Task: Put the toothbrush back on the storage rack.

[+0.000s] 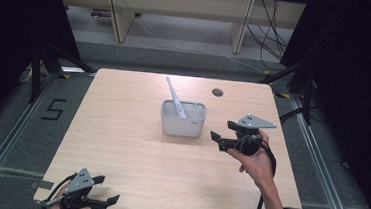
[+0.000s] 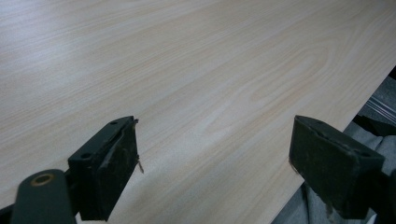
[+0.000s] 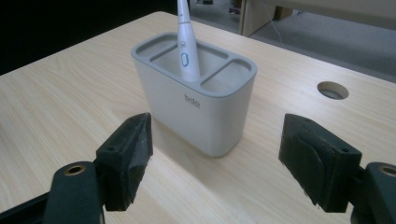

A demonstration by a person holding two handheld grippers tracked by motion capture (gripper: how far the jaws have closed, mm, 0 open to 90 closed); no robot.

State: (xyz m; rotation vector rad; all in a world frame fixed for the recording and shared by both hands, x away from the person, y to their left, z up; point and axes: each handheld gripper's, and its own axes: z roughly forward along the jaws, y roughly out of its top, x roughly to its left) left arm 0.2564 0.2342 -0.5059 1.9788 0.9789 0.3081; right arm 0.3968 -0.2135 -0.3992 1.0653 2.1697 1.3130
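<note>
A grey holder [image 1: 183, 118] [image 3: 196, 100] with three compartments stands near the middle of the wooden table [image 1: 129, 150]. A white electric toothbrush [image 1: 176, 98] [image 3: 186, 42] stands in its middle compartment, leaning toward the far left. My right gripper [image 1: 220, 130] [image 3: 215, 163] is open just right of the holder, jaws pointing at it, apart from it and empty. My left gripper [image 1: 107, 189] [image 2: 215, 172] rests open at the table's near left corner, with only bare wood between its jaws.
A round cable hole [image 1: 217, 92] [image 3: 332, 90] lies in the table behind the holder. Black curtains flank both sides. Wooden furniture legs and cables stand on the floor beyond the far edge.
</note>
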